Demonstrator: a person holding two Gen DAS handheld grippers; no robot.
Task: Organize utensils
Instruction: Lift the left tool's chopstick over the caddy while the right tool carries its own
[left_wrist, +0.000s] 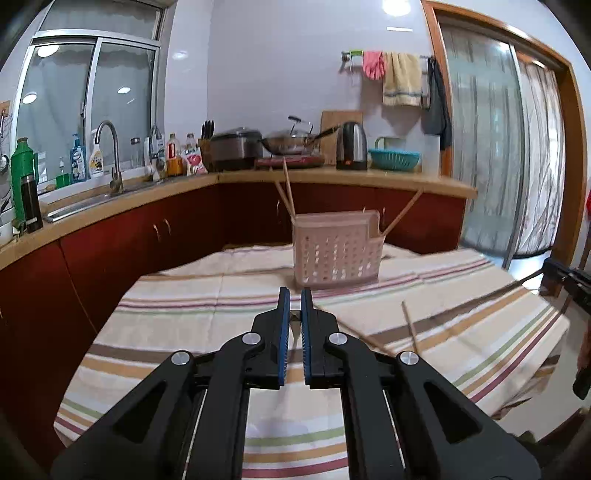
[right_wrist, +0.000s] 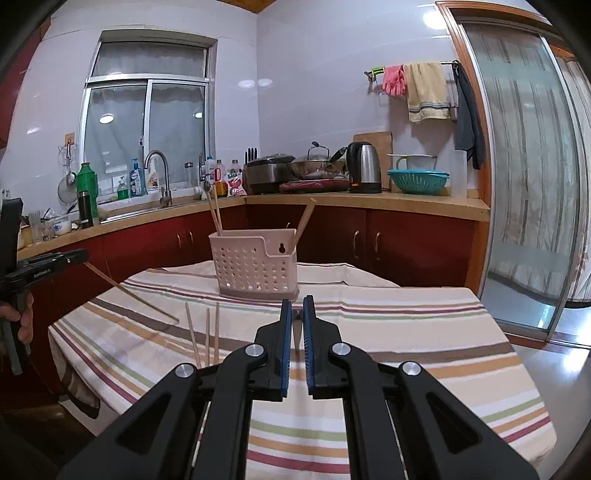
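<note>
1. The left tool (left_wrist: 295, 295) is pinched narrow; the right wrist view shows it clamped on one end of a chopstick (right_wrist: 129, 290), whose free end slants down towards the striped cloth on the tabletop (right_wrist: 406, 314).
2. The right tool (right_wrist: 298, 301) is just as narrow; in the left wrist view a blurred thin line runs from it across the cloth, which I judge to be a second chopstick (left_wrist: 443, 291) held by one end; its own camera shows only a small grey speck between the pads.
3. The pink perforated holder (left_wrist: 332, 251) stands upright ahead of both tools, a little right of the left one and a little left of the right one; neither hand looks clearly nearer.
4. Several sticks (right_wrist: 216, 218) already lean inside it; three loose chopsticks (right_wrist: 208, 332) lie on the cloth near the right tool, on its left.
5. The coming move turns on axis; each held stick lies slanted, nearly crosswise, while the holder opens upward; each likely needs tipping tip-down above the rim before release.
</note>
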